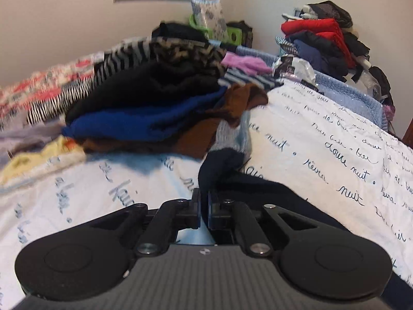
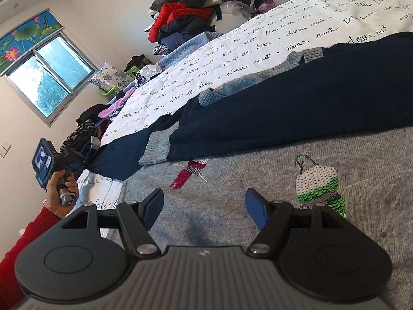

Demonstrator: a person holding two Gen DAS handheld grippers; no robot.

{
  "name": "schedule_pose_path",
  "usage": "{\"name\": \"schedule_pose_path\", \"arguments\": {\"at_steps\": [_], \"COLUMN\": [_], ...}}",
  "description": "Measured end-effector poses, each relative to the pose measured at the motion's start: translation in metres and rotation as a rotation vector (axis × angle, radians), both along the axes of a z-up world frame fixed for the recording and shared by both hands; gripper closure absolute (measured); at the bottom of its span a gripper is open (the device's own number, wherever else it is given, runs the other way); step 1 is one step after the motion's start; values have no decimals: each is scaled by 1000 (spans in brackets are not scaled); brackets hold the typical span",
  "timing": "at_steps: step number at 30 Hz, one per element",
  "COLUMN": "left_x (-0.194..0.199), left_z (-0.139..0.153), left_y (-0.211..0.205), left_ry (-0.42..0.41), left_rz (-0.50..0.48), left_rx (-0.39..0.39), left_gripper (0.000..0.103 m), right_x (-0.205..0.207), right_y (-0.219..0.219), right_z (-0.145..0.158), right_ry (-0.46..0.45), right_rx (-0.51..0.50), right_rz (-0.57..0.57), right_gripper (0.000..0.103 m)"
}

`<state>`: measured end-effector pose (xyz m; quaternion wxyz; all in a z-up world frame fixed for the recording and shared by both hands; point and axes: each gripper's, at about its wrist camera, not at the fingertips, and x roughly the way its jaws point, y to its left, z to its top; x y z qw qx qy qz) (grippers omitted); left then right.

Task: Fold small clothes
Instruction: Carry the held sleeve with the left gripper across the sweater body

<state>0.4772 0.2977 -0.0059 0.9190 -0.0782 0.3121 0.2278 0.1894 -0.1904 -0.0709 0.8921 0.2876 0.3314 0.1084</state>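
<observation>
Left wrist view: left gripper (image 1: 204, 201) has its jaws closed together on a fold of the dark navy knit sweater (image 1: 219, 165) – fabric rises straight out from between the fingers, so it is pinched, not just touched
Sweater end: the grey-blue ribbed cuff (image 1: 229, 137) hangs just beyond the pinch, near the heap of folded knits in black, blue and brown (image 1: 155, 108)
Bed: white quilted bedspread with handwritten script print (image 1: 322, 139) lies under everything

Right wrist view: right gripper (image 2: 204, 204) stands with its jaws apart, nothing between them, hovering over the grey panel of the sweater (image 2: 258, 186)
Garment layout: navy sleeve with grey cuff (image 2: 157, 147) lies across the grey front, beside a sequinned green-and-white motif (image 2: 320, 186) and a small red embroidered patch (image 2: 187, 173)
Person: red-sleeved hand (image 2: 60, 196) holds the left tool at the sweater's far end

Step in hand, my read: left has the sleeve, fold-in comes next
How to do it well: lift only enough to clear the quilt, carry the sleeve flat across the body – have the right gripper pin the grey panel so it does not drag
Risk: thin pinch may slip on loose knit
</observation>
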Motion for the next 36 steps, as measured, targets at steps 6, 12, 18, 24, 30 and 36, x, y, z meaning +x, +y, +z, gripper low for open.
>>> {"name": "schedule_pose_path", "arguments": {"at_steps": [6, 12, 18, 24, 30, 36], "left_x": [-28, -76, -125, -150, -174, -209], "left_z": [38, 75, 81, 49, -3, -42], "left_y": [-45, -132, -229, -317, -384, -420], "left_ry": [-92, -199, -236, -244, -179, -173], "left_rz": [-71, -323, -600, -757, -937, -1074], "left_rx": [67, 128, 130, 235, 352, 474], "left_gripper": [97, 97, 97, 96, 96, 88], "right_x": [-2, -8, -18, -31, -44, -55], "right_y": [-2, -8, -18, -33, -51, -68], "right_z": [0, 0, 1, 2, 0, 0], "right_ry": [-6, -14, -25, -34, -30, -33], "right_rx": [8, 21, 35, 43, 47, 42], "right_rz": [0, -12, -36, -69, -121, -172], "right_gripper": [33, 33, 33, 33, 33, 33]}}
